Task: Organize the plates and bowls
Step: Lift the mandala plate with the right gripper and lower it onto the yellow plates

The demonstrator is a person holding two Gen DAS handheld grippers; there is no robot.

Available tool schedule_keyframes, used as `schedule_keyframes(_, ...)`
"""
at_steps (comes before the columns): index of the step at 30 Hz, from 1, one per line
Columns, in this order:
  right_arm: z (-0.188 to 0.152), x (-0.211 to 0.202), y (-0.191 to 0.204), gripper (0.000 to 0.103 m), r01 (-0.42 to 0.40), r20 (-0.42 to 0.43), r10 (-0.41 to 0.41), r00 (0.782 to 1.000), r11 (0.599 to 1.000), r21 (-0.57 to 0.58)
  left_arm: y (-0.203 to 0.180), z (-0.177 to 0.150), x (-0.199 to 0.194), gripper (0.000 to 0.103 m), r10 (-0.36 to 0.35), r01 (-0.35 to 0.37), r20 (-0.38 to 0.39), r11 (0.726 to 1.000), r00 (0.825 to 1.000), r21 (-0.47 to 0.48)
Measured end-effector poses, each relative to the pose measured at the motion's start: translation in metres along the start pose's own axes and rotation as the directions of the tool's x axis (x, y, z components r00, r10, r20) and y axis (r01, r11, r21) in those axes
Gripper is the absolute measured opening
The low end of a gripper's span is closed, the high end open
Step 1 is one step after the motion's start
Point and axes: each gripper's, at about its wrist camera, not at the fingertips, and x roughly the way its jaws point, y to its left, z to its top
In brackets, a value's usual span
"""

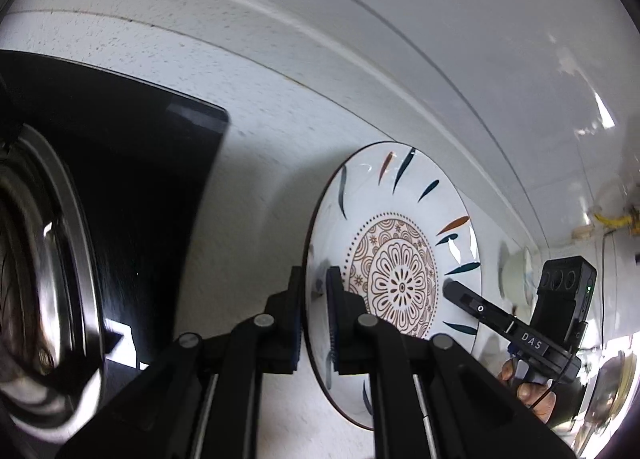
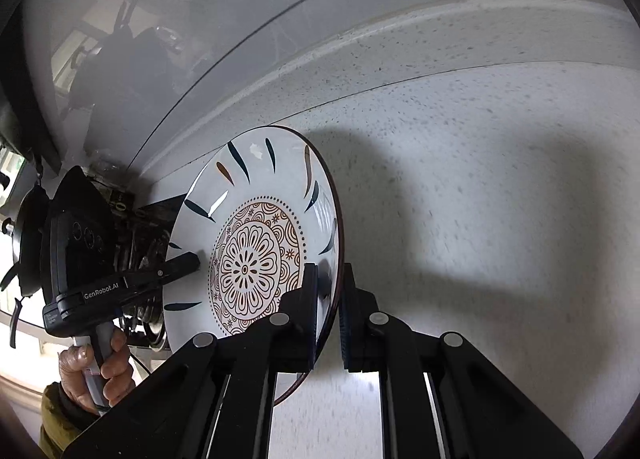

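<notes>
A white plate [image 1: 400, 259] with a brown flower medallion and dark leaf strokes hangs tilted on edge above the speckled counter. My left gripper [image 1: 316, 291] is shut on its left rim, one pad on each face. On the opposite rim my right gripper [image 1: 450, 285] is clamped too, its front finger lying on the plate's face. The right wrist view gives the same plate [image 2: 256, 259] with my right gripper [image 2: 330, 291] pinching the near rim and my left gripper [image 2: 194, 261] gripping the far rim, a hand [image 2: 104, 363] on its handle.
A black cooktop [image 1: 152, 179] with a shiny steel pot [image 1: 40, 259] sits to the left. The speckled white counter [image 2: 480, 179] runs up to a glossy white tiled wall [image 1: 440, 19]. Steel ware [image 2: 144, 251] stands behind the plate, and another steel bowl [image 1: 612, 387] is at far right.
</notes>
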Motion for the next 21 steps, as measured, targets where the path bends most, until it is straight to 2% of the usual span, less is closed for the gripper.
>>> schedule_keyframes(5,-0.035,-0.043,0.012,0.009,0.029,0.059,-0.028,0.998,1.000,-0.012,-0.021,-0.033,-0.033,0.010,-0.039,0.038,0.017,0.997,0.999,0.069)
schedule_keyframes(13,-0.118,-0.109,0.047,0.010,0.062,0.140,-0.058,0.988,0.998,-0.026,-0.040,-0.105,-0.101,0.010,-0.083,0.079,0.021,0.984,0.996,0.158)
schedule_keyframes(18,-0.171,-0.133,0.062,0.010,0.069,0.158,-0.065,0.985,0.997,-0.020,-0.051,-0.159,-0.126,0.010,-0.092,0.087,0.017,0.977,0.996,0.195)
schedule_keyframes(21,-0.198,-0.138,0.065,0.010,0.075,0.160,-0.072,0.984,0.997,-0.014,-0.044,-0.188,-0.142,0.010,-0.086,0.082,0.007,0.973,0.996,0.215)
